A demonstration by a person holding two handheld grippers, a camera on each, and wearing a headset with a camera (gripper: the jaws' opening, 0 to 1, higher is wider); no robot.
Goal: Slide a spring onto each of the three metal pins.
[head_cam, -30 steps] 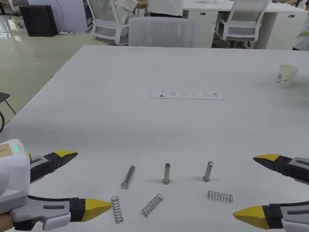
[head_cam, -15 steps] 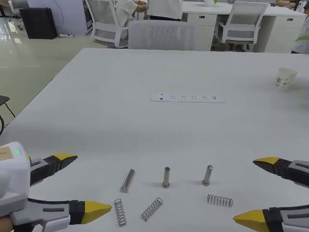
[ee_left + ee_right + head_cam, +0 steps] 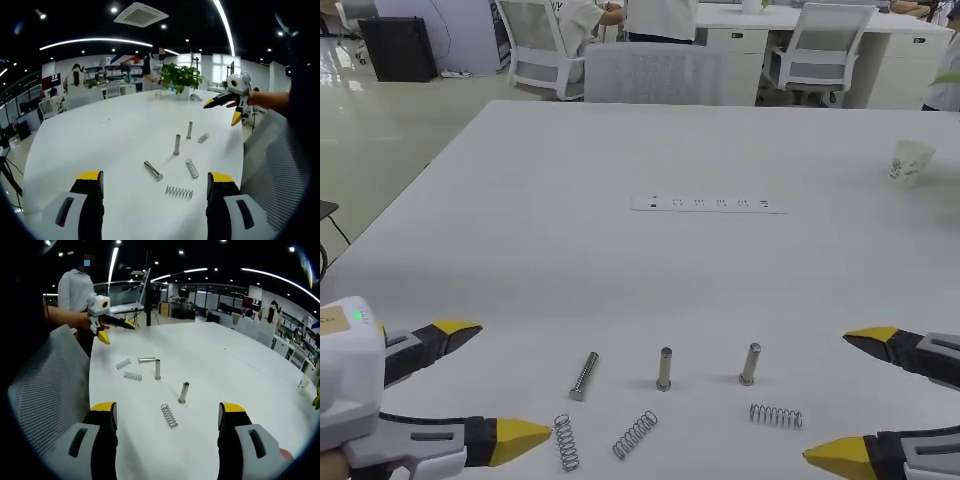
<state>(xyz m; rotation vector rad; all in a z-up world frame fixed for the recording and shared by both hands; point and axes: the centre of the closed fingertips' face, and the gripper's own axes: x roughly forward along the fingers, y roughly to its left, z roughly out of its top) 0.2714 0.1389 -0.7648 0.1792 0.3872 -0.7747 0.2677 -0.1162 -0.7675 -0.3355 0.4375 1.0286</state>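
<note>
Both sets of jaws are spread wide with nothing in them: left gripper [image 3: 495, 382] at 8 o'clock in the head view, right gripper [image 3: 845, 395] at 4. Between them on the white table [image 3: 720, 260], the left pin [image 3: 584, 375] lies flat, while the middle pin [image 3: 664, 368] and right pin [image 3: 750, 363] stand upright. The left spring [image 3: 566, 442], middle spring [image 3: 635, 434] and right spring [image 3: 775, 415] lie loose at 6 o'clock of the pins.

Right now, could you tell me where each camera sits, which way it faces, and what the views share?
Head view: on the person's head, looking forward and down across the white table at the pins and springs; left gripper and right gripper at bottom corners.
Left gripper view: on the left gripper, looking between its open jaws to the right gripper and the person's arm.
Right gripper view: mirrored, facing the left gripper.
All share the pins and springs.
</note>
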